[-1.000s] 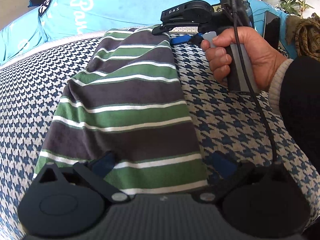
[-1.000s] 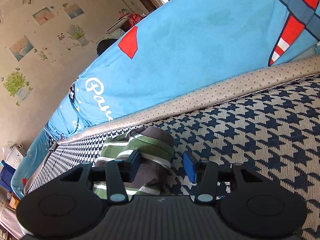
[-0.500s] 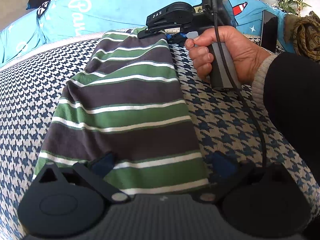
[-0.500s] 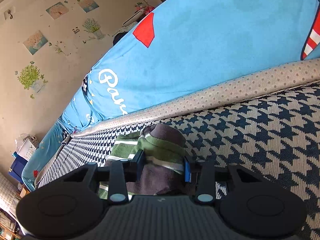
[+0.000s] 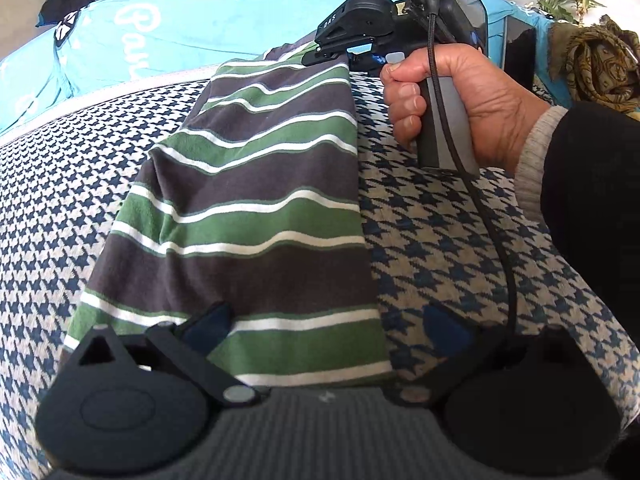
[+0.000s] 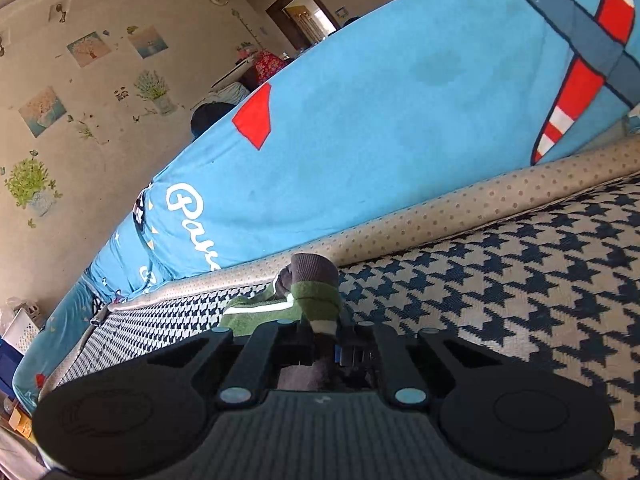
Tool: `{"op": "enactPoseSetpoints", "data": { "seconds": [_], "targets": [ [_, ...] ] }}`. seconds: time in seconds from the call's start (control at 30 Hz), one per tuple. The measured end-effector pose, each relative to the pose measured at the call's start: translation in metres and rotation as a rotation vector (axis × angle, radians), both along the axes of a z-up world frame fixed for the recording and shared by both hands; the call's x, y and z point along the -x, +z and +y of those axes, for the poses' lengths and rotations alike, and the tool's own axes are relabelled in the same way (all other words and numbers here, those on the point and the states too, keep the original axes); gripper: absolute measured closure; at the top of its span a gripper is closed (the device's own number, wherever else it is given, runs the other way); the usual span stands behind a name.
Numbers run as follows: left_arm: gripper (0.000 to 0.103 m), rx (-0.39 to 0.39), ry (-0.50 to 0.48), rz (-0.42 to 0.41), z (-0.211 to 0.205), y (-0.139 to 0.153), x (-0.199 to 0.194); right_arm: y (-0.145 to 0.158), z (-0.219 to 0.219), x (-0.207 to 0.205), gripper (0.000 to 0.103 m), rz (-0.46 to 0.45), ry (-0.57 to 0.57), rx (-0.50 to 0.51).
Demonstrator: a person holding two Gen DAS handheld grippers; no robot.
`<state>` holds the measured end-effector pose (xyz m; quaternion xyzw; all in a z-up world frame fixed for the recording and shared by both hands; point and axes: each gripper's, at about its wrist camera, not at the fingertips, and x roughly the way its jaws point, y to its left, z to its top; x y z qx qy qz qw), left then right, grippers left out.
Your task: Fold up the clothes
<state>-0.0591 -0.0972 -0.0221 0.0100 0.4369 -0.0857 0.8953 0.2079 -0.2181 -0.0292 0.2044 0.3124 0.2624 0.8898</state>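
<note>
Right wrist view: right gripper (image 6: 326, 350) clamped on the far end of the shirt (image 5: 256, 208), which lies on the mat (image 5: 460, 240). Left gripper (image 5: 320, 328) spread wide astride the near hem. Lifting one-handed may bunch the cloth.

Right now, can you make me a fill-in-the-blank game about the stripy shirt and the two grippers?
1. The striped garment has green, grey and ____ stripes.
2. The right gripper is ____ on the garment's far end.
3. The left gripper has its jaws ____ over the near end.
4. The garment lies on a houndstooth cover in beige and dark ____.

Missing words: white; shut; open; blue
</note>
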Motion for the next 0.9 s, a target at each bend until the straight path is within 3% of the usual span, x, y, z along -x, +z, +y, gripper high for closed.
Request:
{"op": "enactPoseSetpoints", "data": {
  "seconds": [0.33, 0.47, 0.7, 0.8, 0.9],
  "targets": [
    [0.0, 0.118, -0.196, -0.02, -0.015, 0.009, 0.011, 0.029, -0.09, 0.027, 0.095, -0.036, -0.303, 0.139],
    [0.0, 0.194, -0.221, -0.011, -0.008, 0.014, 0.011, 0.037, -0.133, 0.048, 0.095, -0.024, -0.461, 0.195],
    [0.0, 0.27, -0.154, -0.075, 0.032, 0.033, 0.016, 0.056, -0.192, 0.102, 0.095, -0.031, -0.714, 0.354],
    [0.0, 0.282, -0.084, -0.097, 0.051, 0.037, 0.019, 0.055, -0.213, 0.118, 0.094, 0.003, -0.74, 0.353],
    [0.0, 0.269, -0.001, -0.106, 0.066, 0.037, 0.02, 0.053, -0.222, 0.134, 0.076, 0.035, -0.766, 0.355]
  ]
}}
